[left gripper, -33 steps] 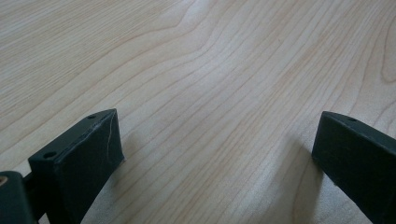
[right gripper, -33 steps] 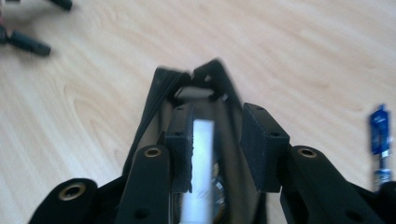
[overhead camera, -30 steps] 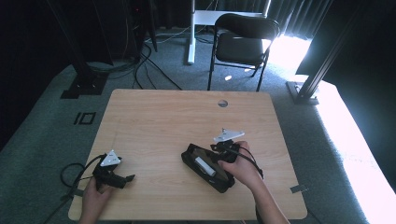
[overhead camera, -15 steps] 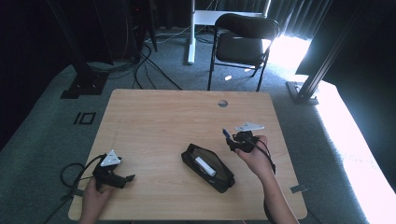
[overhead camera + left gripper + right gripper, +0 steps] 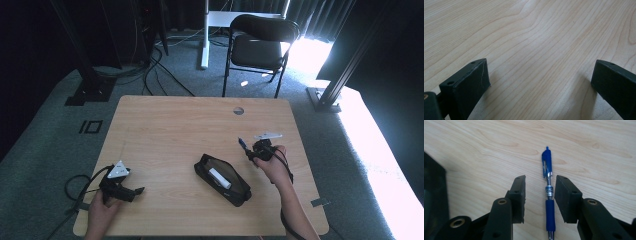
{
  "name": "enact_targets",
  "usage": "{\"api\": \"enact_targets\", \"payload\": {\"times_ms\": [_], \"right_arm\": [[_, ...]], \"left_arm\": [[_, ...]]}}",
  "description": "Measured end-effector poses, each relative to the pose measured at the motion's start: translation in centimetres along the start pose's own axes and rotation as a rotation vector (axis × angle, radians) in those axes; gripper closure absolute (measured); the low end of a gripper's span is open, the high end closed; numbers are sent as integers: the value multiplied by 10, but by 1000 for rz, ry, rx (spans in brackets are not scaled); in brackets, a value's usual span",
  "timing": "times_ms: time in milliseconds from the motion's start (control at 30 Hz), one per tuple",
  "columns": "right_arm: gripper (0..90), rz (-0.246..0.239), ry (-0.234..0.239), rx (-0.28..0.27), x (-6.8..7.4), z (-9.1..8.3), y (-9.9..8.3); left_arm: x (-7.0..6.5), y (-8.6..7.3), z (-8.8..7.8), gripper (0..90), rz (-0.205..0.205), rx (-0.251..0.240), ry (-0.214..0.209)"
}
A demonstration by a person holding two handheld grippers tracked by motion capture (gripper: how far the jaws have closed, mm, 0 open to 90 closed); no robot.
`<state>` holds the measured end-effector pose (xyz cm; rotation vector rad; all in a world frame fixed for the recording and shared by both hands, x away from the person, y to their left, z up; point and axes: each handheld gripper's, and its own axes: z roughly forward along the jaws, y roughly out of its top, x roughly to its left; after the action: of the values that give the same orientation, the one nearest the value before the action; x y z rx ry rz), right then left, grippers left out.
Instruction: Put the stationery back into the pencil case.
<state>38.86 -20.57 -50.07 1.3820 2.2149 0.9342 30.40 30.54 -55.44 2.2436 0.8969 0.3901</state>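
High view: at the lower left of the frame the left gripper [image 5: 131, 191], black with a grey three-cornered plate on top, rests on the light wooden table [image 5: 170, 130] near its front left corner, held by a hand that comes in from the bottom edge. In the left gripper view its two black jaws stand spread wide, one at the lower left and one at the lower right of the frame, with bare wood grain between them and nothing gripped. Toward the lower middle of the high view lies a black soft pencil case [image 5: 223, 179], open and set on a slant, with a white cylindrical object [image 5: 219, 178] inside it. Just right of the case the right gripper [image 5: 248, 153] is held low over the table, with a blue click pen [image 5: 242, 143] at its tip. In the right gripper view the blue click pen [image 5: 549, 195] lies flat on the wood in the middle of the frame, running from the bottom edge upward between the two jaws; the jaws have just been opening and stand a little apart from the barrel on either side, not pinching it.
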Motion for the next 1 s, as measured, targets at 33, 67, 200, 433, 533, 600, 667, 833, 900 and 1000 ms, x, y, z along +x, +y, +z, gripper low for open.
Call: {"api": "enact_targets", "payload": {"times_ms": [33, 67, 200, 433, 533, 600, 667, 833, 900, 1000], "right_arm": [[601, 1, -5, 17, -1, 6, -1], [601, 4, -13, 19, -2, 9, -2], [606, 10, -26, 43, -6, 20, -3], [647, 25, -36, 79, -11, 33, -2], [647, 15, -37, 99, -11, 37, -1], [655, 22, -39, 104, -11, 40, -1], [654, 19, -40, 113, -11, 42, -2], [684, 19, -51, 117, -9, 46, -3], [706, 13, -54, 125, -8, 46, -2], [728, 18, -61, 127, -7, 46, -2]], "left_arm": [[0, 0, 0, 19, 0, 0, 0], [0, 0, 0, 19, 0, 0, 0], [0, 0, 0, 19, 0, 0, 0], [0, 0, 0, 19, 0, 0, 0], [0, 0, 0, 19, 0, 0, 0], [0, 0, 0, 19, 0, 0, 0], [0, 0, 0, 19, 0, 0, 0], [0, 0, 0, 19, 1, 0, 0], [0, 0, 0, 19, 0, 0, 0], [0, 0, 0, 19, 0, 0, 0]]}}
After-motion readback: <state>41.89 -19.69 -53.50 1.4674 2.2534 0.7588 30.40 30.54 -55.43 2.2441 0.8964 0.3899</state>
